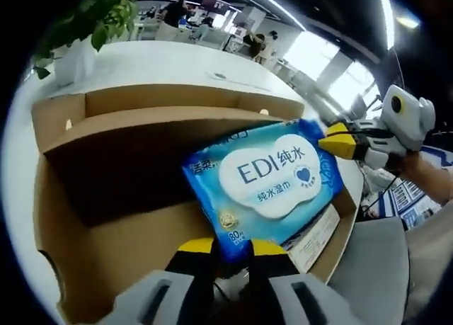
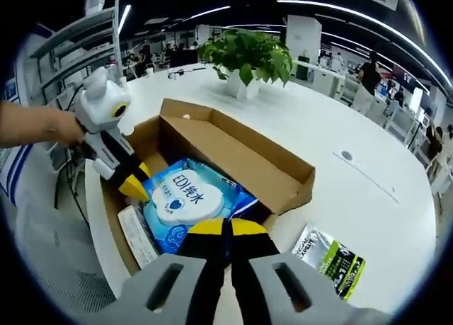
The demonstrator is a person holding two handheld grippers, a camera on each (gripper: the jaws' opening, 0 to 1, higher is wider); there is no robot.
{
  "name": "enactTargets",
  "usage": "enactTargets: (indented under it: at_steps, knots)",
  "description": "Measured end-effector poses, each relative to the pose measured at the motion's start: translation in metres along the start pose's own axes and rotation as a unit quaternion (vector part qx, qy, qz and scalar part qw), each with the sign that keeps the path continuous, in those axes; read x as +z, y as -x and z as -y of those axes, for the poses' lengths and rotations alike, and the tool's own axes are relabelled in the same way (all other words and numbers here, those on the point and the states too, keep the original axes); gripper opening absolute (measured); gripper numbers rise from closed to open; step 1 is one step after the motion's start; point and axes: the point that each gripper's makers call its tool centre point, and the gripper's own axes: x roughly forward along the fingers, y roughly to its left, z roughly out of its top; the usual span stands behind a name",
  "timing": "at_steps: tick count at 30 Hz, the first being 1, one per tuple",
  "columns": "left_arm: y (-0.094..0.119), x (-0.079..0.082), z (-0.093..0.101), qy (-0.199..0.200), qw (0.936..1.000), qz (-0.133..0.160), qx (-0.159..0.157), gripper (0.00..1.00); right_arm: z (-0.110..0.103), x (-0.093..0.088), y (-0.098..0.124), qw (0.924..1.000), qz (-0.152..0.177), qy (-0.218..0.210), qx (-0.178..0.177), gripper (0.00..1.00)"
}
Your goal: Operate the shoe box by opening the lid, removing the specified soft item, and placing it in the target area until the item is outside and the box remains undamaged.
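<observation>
The open cardboard shoe box (image 1: 106,197) (image 2: 241,151) stands on a white table, its lid flap folded back. A blue and white pack of wet wipes (image 1: 265,180) (image 2: 187,201) sits tilted over the box's near end. My left gripper (image 1: 231,247) (image 2: 134,185) is shut on one edge of the pack. At the opposite edge my right gripper (image 2: 226,229) (image 1: 338,141) is shut on the pack too, its yellow tips pressed close together. The rest of the box's inside is bare cardboard.
A white paper leaflet (image 1: 315,240) (image 2: 138,236) lies in the box beside the pack. On the table near the box lies a green and black pouch (image 2: 333,258). A potted plant (image 2: 244,59) (image 1: 85,27) stands farther back. The white table (image 2: 354,169) is open beyond.
</observation>
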Motion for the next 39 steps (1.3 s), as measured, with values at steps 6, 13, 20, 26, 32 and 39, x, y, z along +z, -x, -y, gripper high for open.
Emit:
enactTargets:
  at_steps: [6, 13, 20, 26, 32, 39]
  knots:
    - [0.000, 0.002, -0.002, 0.041, 0.9991, 0.012, 0.009, 0.05, -0.001, 0.001, 0.001, 0.9999, 0.005, -0.010, -0.003, 0.00]
    - [0.009, 0.004, 0.006, 0.029, 0.9994, 0.012, 0.012, 0.01, -0.001, 0.000, 0.003, 0.9996, 0.005, -0.028, 0.000, 0.00]
    - [0.024, 0.007, 0.006, 0.024, 0.9994, 0.019, 0.014, 0.01, -0.006, 0.006, 0.007, 0.9985, 0.017, -0.052, 0.010, 0.00]
    - [0.035, 0.010, 0.009, 0.024, 0.9991, 0.032, 0.016, 0.00, -0.010, 0.011, 0.011, 0.9975, 0.027, -0.063, 0.017, 0.00]
    - [0.044, 0.013, 0.012, 0.036, 0.9981, 0.047, 0.015, 0.00, -0.011, 0.018, 0.017, 0.9963, 0.037, -0.075, 0.024, 0.00]
    - [0.056, 0.022, 0.025, 0.026, 0.9977, 0.061, 0.010, 0.00, -0.006, 0.024, 0.028, 0.9942, 0.050, -0.091, 0.026, 0.00]
